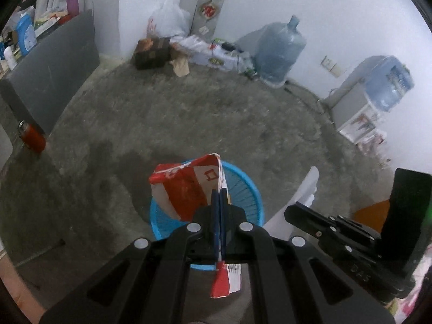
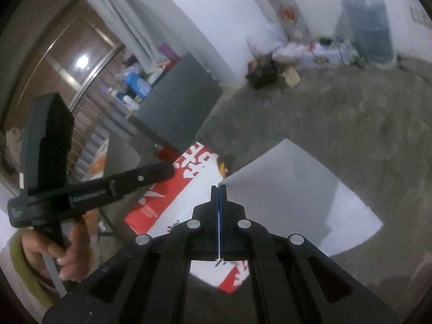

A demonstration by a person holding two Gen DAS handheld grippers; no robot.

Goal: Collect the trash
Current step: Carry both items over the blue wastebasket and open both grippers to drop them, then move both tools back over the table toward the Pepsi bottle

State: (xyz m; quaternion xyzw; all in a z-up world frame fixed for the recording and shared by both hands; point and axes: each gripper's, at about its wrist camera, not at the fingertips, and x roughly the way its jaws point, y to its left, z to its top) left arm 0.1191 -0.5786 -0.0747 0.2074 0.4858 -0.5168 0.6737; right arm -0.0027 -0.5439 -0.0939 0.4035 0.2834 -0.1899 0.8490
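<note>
Jaws pressed together on both tools: left gripper (image 1: 220, 197) clamped on the red-and-white paper bag (image 1: 186, 189), right gripper (image 2: 218, 194) pinching the corner of a white sheet (image 2: 305, 197). Beyond the blue basket (image 1: 253, 189), a wide concrete floor (image 1: 216, 113); far past it, against the wall, a large water jug (image 1: 280, 51), hazy, and a dark box (image 1: 152, 52) among blurred clutter. Directly above the basket, the bag, hiding much of the rim and interior; lower tail of the bag cut by the linkage. Left of the basket, a small red bottle (image 1: 32, 136). Print on the bag unreadable.
</note>
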